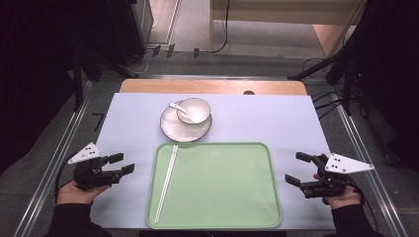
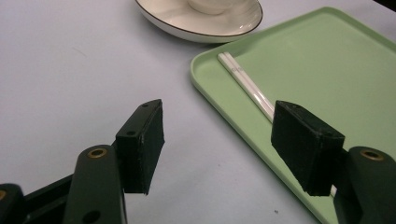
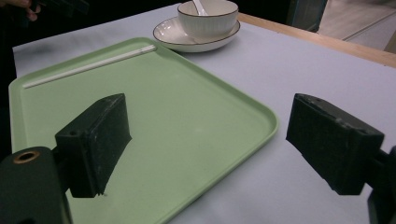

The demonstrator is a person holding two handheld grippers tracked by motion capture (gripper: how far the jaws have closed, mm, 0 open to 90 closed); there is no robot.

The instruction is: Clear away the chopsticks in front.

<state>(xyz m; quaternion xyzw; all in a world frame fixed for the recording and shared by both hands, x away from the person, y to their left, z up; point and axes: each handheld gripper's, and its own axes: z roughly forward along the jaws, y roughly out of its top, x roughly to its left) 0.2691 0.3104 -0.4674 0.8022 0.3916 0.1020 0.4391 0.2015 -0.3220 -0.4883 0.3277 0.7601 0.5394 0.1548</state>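
Lengthwise, chopsticks (image 1: 166, 181) lie along the tray's (image 1: 257, 217) left edge.

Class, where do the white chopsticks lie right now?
In the high view, the white chopsticks lie along the left side of the green tray, just before the white plate.

I see a pale green tray (image 1: 217, 187) on a light lavender-blue table cover (image 1: 276, 118), with a strip of tan wood (image 1: 212, 87) along the cover's 12 o'clock edge. White chopsticks (image 1: 166, 182) lie on the green, toward 9 o'clock. At the tray's 12 o'clock sits a cream-white plate (image 1: 173, 129) with a thin dark rim, and on it a white bowl (image 1: 194, 109), also dark-rimmed and faintly ribbed, with a white spoon (image 1: 177, 105). My left gripper (image 1: 124, 164) and right gripper (image 1: 295, 169) are black, each topped by a white dotted plate.
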